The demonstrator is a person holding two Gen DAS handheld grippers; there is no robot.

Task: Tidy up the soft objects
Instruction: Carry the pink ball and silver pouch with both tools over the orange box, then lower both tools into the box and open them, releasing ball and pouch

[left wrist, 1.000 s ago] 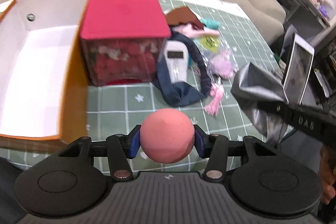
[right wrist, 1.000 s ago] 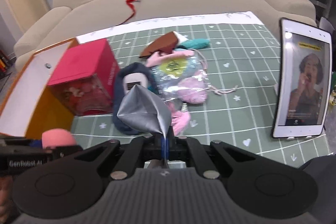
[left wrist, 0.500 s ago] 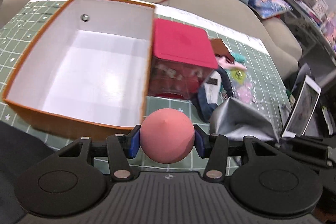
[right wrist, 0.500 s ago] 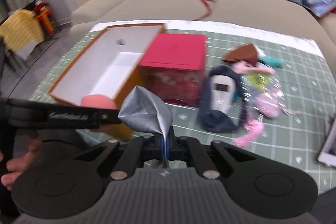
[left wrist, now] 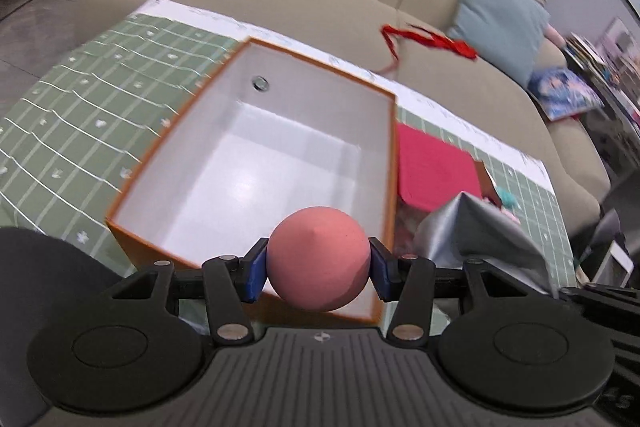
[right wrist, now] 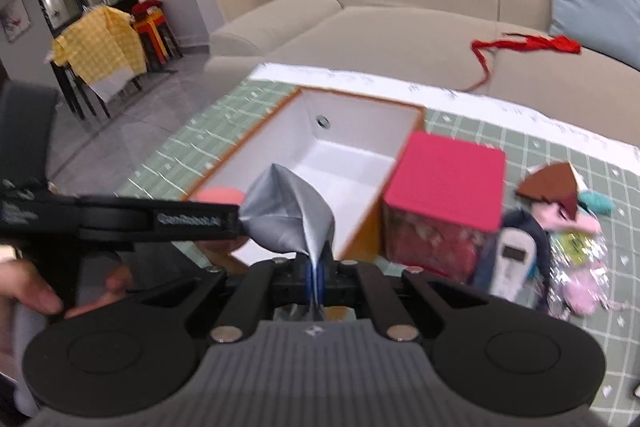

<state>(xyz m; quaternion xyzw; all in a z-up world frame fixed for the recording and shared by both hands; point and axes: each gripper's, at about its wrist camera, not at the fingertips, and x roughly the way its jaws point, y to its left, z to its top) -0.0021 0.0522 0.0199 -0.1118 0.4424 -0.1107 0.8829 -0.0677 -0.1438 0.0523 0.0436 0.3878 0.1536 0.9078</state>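
Note:
My left gripper (left wrist: 318, 265) is shut on a pink foam ball (left wrist: 318, 257) and holds it over the near edge of the orange box (left wrist: 160, 147) with a white inside. My right gripper (right wrist: 316, 275) is shut on a crumpled silver-grey cloth (right wrist: 286, 217), held just right of the left gripper, near the box's (right wrist: 362, 221) front right corner. The cloth also shows in the left wrist view (left wrist: 476, 235). The ball shows in the right wrist view (right wrist: 220, 195) behind the left gripper's body.
A pink-lidded clear box (right wrist: 446, 203) stands right of the orange box. Beyond it lies a pile of soft items: a navy pouch with a white device (right wrist: 514, 255), pink and teal pieces (right wrist: 576, 227). A red ribbon (right wrist: 524, 45) lies on the beige sofa behind the green mat (left wrist: 80, 95).
Both grippers have swung left from the pile to the orange box. The ball now hangs over the box's near edge, with the silver cloth close beside it.

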